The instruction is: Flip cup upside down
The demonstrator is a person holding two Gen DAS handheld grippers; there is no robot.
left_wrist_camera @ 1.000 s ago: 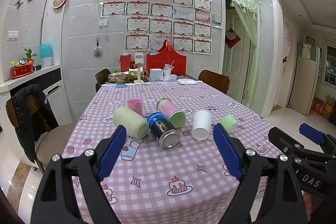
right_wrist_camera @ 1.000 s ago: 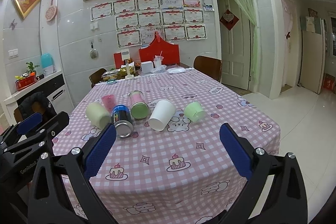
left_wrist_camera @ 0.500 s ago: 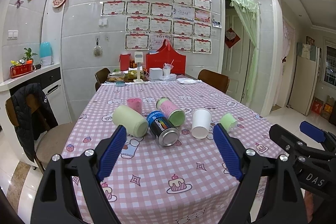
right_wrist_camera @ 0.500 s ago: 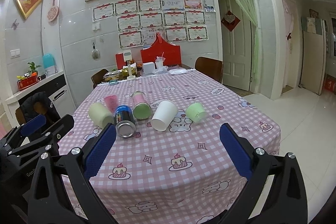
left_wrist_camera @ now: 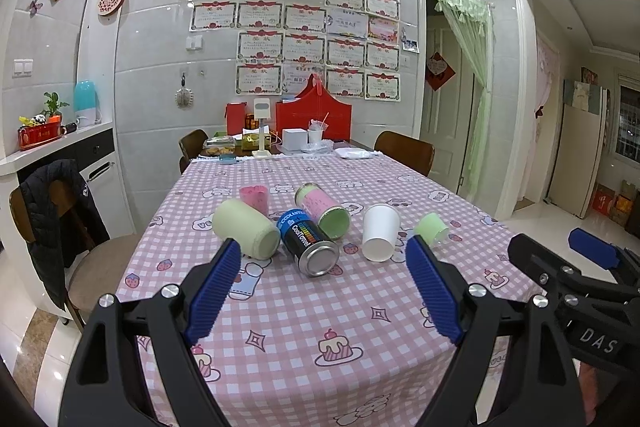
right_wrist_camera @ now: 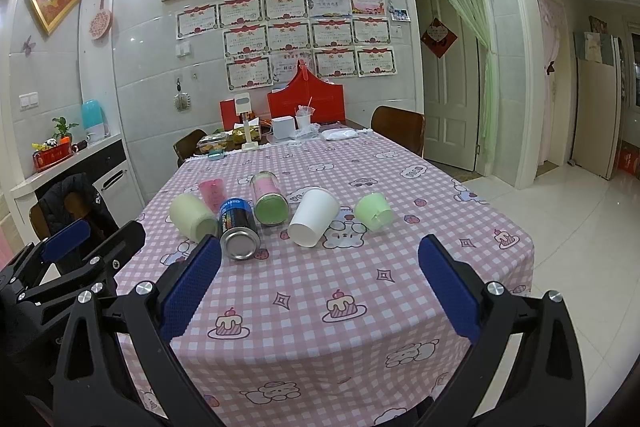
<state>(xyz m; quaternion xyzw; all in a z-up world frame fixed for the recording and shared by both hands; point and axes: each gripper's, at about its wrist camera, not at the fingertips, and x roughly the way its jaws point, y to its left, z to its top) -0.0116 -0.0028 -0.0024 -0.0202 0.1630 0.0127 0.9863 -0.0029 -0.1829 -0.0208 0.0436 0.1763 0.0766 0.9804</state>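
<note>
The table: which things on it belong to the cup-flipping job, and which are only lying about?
For the job:
- white paper cup, lying on its side
- small green cup, on its side
- pink cup
- cream cup, on its side
- both open claws, left and right

Lying about:
- blue can
- pink-green canister
- white box

The left tool (left_wrist_camera: pixel 324 285) is held above the near edge of the counter (left_wrist_camera: pixel 280 311), jaws wide apart, nothing between them. Lying on their sides are a cream cup (left_wrist_camera: pixel 246 234), a blue can (left_wrist_camera: pixel 308 241), a pink-green container (left_wrist_camera: pixel 323 210), a white cup (left_wrist_camera: pixel 380 233) and a small green cup (left_wrist_camera: pixel 431 228). A pink cup (left_wrist_camera: pixel 254 198) stands behind. The right tool (left_wrist_camera: pixel 580 267) is partly seen at the right edge.
</note>
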